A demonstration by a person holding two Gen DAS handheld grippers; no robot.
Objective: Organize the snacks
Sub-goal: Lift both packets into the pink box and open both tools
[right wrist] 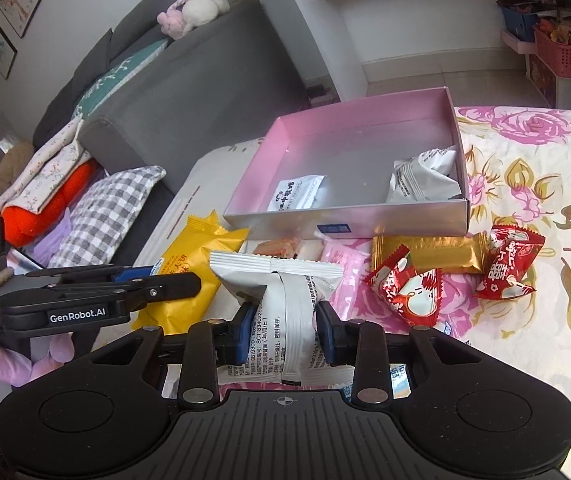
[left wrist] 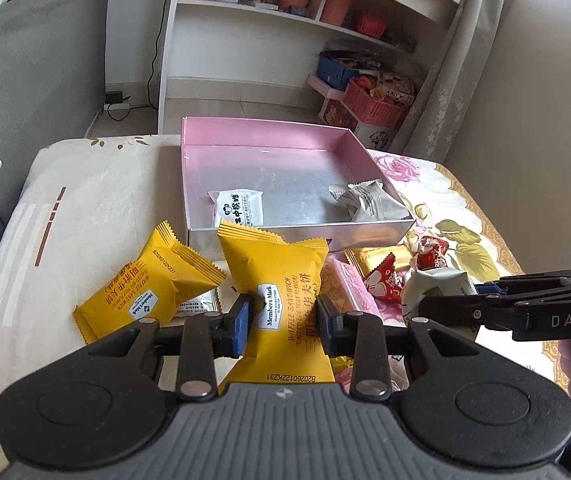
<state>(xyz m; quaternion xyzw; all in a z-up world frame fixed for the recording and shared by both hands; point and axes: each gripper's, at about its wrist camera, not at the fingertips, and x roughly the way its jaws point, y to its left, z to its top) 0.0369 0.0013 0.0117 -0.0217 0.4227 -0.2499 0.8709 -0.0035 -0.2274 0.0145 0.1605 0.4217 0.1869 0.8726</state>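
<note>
My left gripper is shut on a yellow waffle sandwich packet, held just in front of the pink box. My right gripper is shut on a white snack packet and shows at the right of the left wrist view. The pink box holds a white flat packet at its near left and a grey-white packet at its near right. A second yellow packet lies on the table to the left.
Two red candy packets, a gold bar packet and pink packets lie on the floral tablecloth before the box. A grey sofa stands left, a white shelf behind.
</note>
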